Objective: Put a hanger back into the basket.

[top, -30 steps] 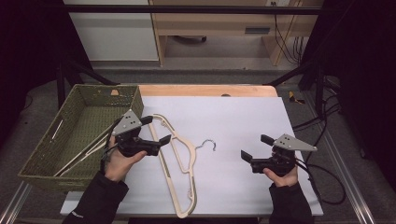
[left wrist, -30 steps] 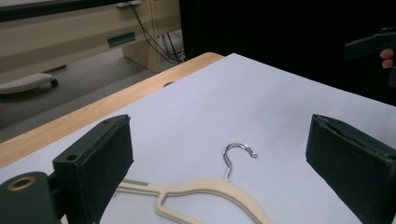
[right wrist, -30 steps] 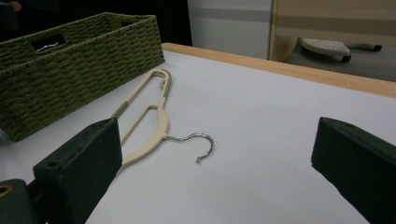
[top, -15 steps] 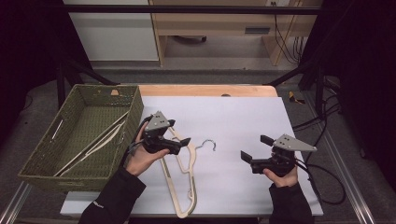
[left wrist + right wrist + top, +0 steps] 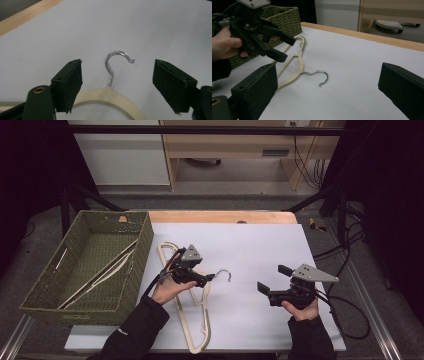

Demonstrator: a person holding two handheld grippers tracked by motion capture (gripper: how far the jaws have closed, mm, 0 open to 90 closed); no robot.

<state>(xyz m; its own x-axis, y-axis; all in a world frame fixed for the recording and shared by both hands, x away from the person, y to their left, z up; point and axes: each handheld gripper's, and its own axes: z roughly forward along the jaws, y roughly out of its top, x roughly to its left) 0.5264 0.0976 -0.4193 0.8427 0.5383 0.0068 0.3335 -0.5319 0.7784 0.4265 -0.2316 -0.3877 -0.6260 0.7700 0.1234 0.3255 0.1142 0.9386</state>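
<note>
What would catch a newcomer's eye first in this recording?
The cream hanger with its metal hook lies mid-table on the white sheet, and the left gripper, jaws just closing but not yet touching it, hovers at its neck. A green woven basket holding more hangers stands at the left; the right gripper rests open.

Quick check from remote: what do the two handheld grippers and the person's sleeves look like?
Both the left gripper and right gripper are black, each topped by a grey three-cornered plate, with blocky black jaws. Black cables trail from each. The sleeves are black.
</note>
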